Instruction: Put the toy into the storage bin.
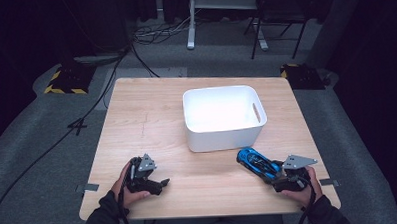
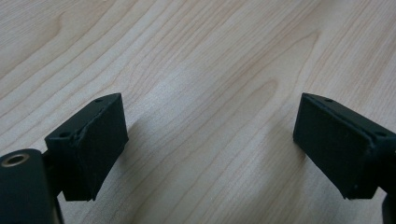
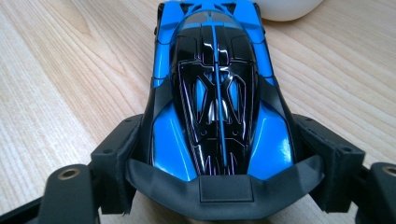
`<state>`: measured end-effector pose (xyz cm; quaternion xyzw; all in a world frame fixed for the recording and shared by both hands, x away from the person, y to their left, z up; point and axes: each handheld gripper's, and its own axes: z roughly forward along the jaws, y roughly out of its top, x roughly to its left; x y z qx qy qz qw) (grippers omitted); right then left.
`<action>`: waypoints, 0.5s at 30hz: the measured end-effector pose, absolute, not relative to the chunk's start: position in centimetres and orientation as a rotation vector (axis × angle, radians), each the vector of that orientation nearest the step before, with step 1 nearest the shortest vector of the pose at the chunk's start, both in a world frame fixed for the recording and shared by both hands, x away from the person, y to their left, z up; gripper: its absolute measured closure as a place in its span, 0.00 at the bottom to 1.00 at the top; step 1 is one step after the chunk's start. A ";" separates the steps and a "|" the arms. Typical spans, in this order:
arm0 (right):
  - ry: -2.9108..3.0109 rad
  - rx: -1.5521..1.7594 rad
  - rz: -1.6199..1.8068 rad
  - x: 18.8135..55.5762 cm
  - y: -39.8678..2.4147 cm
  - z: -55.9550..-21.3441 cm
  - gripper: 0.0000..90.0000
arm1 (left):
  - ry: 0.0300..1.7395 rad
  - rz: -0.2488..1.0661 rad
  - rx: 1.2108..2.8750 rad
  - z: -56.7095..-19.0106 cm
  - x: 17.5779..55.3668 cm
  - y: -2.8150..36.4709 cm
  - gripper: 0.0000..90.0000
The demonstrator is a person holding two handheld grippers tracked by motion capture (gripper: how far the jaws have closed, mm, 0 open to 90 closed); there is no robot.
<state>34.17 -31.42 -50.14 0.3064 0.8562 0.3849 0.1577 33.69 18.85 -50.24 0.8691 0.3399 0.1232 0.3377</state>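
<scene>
From the high view, the blue toy car (image 1: 259,163) sits on the wooden worktop (image 1: 152,123) at the near right, just in front of the near right corner of the white bin (image 1: 222,117), nose pointing toward the bin. The right hand-held gripper (image 1: 278,177) is right at the car's tail end, with a person's hand wrapped around it. Over at the near left, the left hand-held gripper (image 1: 164,183) rests low over the worktop, well apart from the car and the bin.

Left gripper view: the left hand-held gripper (image 2: 210,140) has its jaws spread wide with nothing but bare wood grain between them.

Right gripper view: the car (image 3: 217,88) runs straight away from the camera, its black rear wing closest, and a bit of the white bin (image 3: 289,9) peeks in at the far end. The right hand-held gripper (image 3: 219,154) has a jaw on each side of the car's rear, sitting right against the bodywork, so it looks like it's gripping the car, which is on the worktop.
</scene>
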 end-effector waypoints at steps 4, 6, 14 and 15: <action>2.439 0.878 1.109 33.8 -31.6 -49.9 0.27 | 0.889 0.326 2.264 -50.2 33.7 18.8 0.11; 2.430 0.871 1.116 33.6 -31.8 -49.7 0.27 | 0.887 0.326 2.263 -50.2 33.7 18.8 0.11; 2.340 0.870 1.225 33.2 -32.8 -47.6 0.27 | 0.891 0.325 2.263 -50.2 33.7 18.8 0.11; 2.331 0.870 1.233 33.2 -32.8 -47.5 0.27 | 0.891 0.324 2.264 -50.2 33.7 18.8 0.11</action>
